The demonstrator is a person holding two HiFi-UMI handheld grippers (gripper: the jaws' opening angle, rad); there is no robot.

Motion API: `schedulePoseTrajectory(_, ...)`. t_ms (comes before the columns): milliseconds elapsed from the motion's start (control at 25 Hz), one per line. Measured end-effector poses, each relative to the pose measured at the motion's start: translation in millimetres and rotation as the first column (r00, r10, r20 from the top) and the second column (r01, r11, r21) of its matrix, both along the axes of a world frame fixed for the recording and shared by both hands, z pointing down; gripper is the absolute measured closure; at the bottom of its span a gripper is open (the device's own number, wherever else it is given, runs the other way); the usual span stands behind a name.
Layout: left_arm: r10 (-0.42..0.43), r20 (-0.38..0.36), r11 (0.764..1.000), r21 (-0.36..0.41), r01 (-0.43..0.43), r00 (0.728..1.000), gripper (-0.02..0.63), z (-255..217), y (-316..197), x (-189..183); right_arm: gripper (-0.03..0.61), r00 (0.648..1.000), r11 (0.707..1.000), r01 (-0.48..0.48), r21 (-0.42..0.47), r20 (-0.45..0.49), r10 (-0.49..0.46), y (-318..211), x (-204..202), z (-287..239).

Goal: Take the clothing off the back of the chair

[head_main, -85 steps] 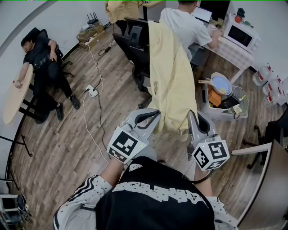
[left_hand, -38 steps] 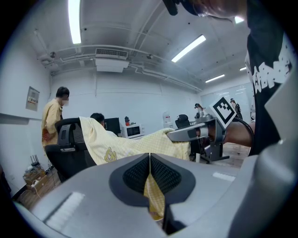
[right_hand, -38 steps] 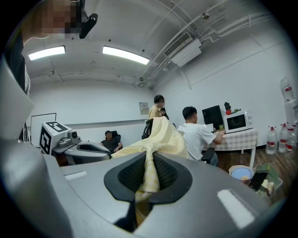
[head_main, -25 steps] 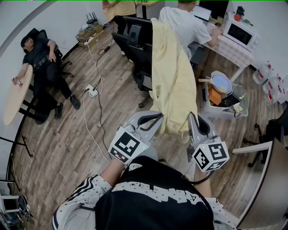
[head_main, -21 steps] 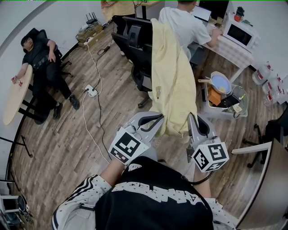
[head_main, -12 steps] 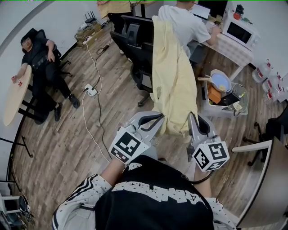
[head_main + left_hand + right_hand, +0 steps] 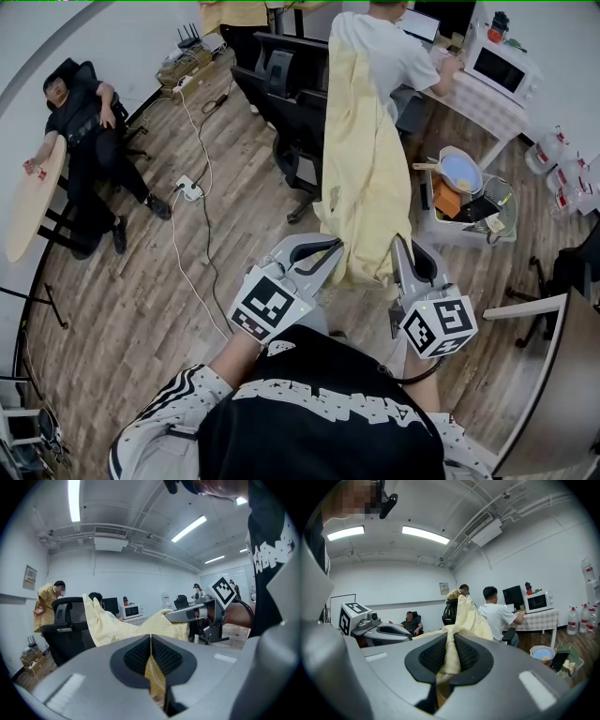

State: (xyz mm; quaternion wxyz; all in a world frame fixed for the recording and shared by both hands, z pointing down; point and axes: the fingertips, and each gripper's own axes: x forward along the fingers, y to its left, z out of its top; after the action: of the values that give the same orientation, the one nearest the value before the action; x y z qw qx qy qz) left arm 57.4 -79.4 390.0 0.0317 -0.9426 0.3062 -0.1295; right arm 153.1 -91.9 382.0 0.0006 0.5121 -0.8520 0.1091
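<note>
- My left gripper (image 7: 330,248) points nearly level, clenched on the yellow garment's (image 7: 361,159) hem.
- My right gripper (image 7: 397,251), level alongside, pinches it too; cloth runs ahead toward the chair (image 7: 291,84).

Wood floor (image 7: 141,281), white walls (image 7: 393,583), ceiling strip lts (image 7: 424,534), rnd table (image 7: 33,202), microwave (image 7: 502,73) on desk (image 7: 487,111).

The yellow garment (image 7: 361,159) is covering part of the black chair (image 7: 298,112) behind it. The head view's top edge is cutting off the head of the seated person (image 7: 394,56), and its right edge is clipping the water bottles (image 7: 547,155).
</note>
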Motion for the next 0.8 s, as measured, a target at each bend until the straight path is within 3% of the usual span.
schedulePoseTrajectory(800, 0.045, -0.017, 0.999, -0.006, -0.045, 0.999, 0.604, 0, 6, -5, 0.543, 0.999, 0.999, -0.038, -0.002, -0.018, 0.038, 10, -6, -2)
